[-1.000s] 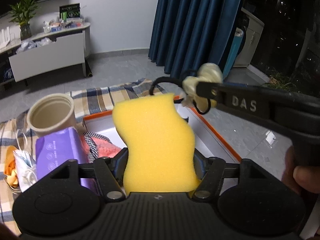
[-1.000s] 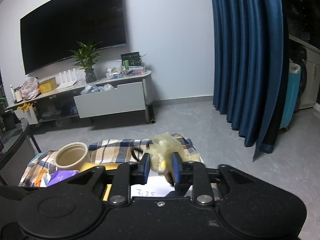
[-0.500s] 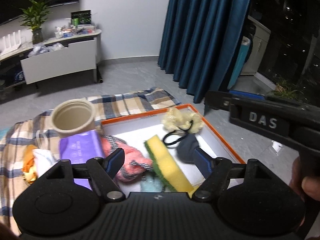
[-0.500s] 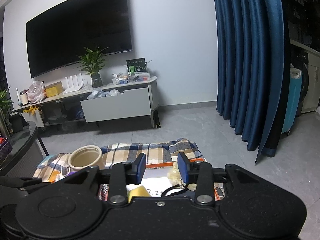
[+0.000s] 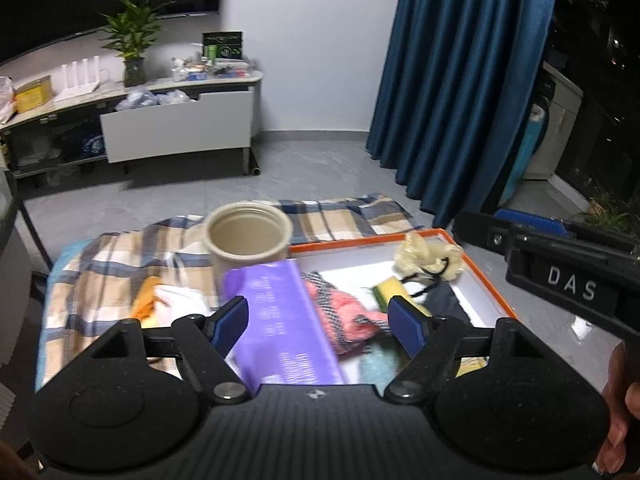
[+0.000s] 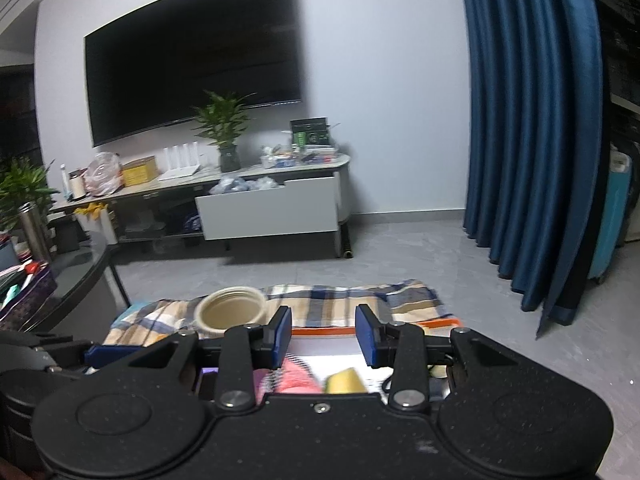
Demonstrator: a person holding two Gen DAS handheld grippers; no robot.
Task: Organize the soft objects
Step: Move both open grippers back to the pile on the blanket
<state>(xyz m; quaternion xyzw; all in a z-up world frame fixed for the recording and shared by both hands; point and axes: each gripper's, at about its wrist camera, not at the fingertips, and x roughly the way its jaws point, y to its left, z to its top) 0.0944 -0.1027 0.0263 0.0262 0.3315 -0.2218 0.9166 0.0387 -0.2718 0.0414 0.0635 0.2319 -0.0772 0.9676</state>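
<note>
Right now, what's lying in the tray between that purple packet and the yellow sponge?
In the left wrist view, a pink cloth with black-and-white checked trim lies between the purple packet and the yellow sponge, inside the orange-rimmed tray.

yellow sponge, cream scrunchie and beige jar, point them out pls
yellow sponge [image 5: 390,290], left wrist view, on its top face
cream scrunchie [image 5: 418,254], left wrist view, on its ruffled fabric
beige jar [image 5: 248,254], left wrist view, on its front wall
</note>
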